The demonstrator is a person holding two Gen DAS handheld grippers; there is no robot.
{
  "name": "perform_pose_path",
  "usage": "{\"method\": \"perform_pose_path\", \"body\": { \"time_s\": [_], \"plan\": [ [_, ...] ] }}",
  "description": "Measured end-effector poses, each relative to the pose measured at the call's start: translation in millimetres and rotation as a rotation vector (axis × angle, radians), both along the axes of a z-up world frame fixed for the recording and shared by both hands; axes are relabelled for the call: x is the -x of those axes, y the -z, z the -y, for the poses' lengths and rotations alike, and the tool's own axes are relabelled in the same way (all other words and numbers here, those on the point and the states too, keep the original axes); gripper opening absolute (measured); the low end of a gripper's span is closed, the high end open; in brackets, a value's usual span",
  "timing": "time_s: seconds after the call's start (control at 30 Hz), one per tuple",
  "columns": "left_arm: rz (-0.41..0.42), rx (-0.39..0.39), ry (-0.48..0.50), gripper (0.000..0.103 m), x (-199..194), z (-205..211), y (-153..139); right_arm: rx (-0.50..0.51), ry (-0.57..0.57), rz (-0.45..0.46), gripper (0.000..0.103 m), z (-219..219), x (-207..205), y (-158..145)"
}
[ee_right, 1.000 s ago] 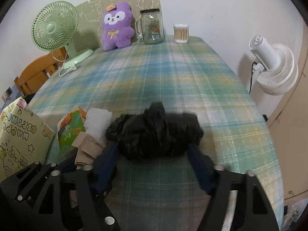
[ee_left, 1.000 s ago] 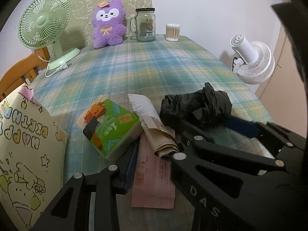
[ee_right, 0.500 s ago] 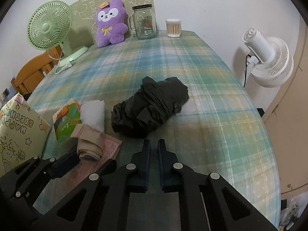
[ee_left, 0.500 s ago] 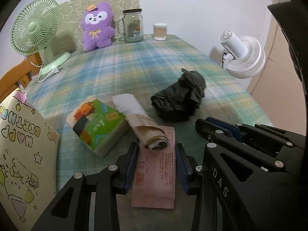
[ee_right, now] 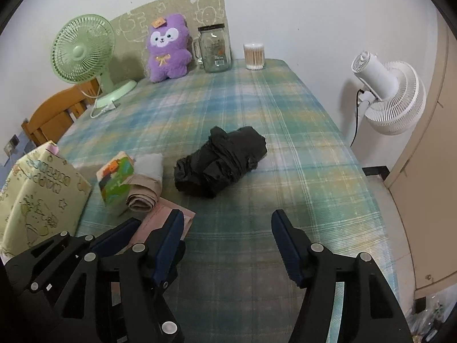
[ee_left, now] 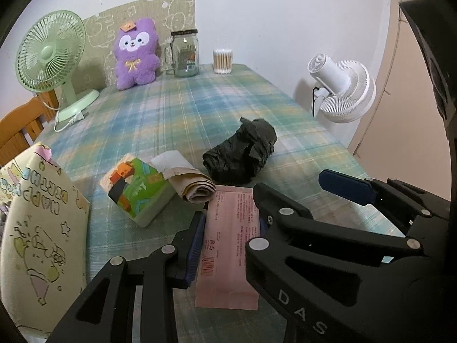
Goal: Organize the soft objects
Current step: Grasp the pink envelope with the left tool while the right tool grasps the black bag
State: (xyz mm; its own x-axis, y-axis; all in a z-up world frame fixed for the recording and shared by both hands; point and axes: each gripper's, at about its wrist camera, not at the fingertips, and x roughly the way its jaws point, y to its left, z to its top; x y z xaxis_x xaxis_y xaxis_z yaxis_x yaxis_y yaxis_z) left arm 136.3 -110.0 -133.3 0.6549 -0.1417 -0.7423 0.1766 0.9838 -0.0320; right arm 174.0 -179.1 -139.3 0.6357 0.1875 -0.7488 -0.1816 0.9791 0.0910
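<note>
A black crumpled bundle point(ee_left: 240, 154) point(ee_right: 220, 160) lies free in the middle of the plaid tablecloth. Left of it rest a rolled beige and white cloth point(ee_left: 185, 177) point(ee_right: 145, 180) and a colourful tissue pack point(ee_left: 137, 188) point(ee_right: 114, 180). My left gripper point(ee_left: 228, 237) is shut on a flat pink packet point(ee_left: 228, 257), held just short of the roll. My right gripper point(ee_right: 228, 240) hovers behind the black bundle; its jaws are opening and nothing is between them. A purple plush point(ee_left: 135, 54) point(ee_right: 168, 48) sits at the far edge.
A "happy birthday" gift bag point(ee_left: 37, 228) point(ee_right: 37, 188) stands at the near left. A green fan point(ee_right: 82, 48), a glass jar point(ee_right: 215, 50) and a cotton swab tub point(ee_right: 254, 57) line the back. A white fan point(ee_right: 388, 97) stands off the table's right side.
My right gripper let go of the black bundle, drew back and up, shut, then opened again. My left gripper pulled back and up with the pink packet.
</note>
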Motion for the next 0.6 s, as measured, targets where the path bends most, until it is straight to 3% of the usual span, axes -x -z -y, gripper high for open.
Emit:
{"method": "perform_pose_path", "body": {
  "time_s": [0.3, 0.6],
  "plan": [
    [0.059, 0.015, -0.006, 0.039, 4.7, 0.6, -16.9, -0.036, 0.003, 0.051, 0.075, 3.1, 4.4, -19.2],
    [0.055, -0.024, -0.085, 0.039, -21.0, -11.8, -10.9, -0.062, 0.035, 0.032, 0.076, -3.5, -22.8, -9.1]
  ]
}}
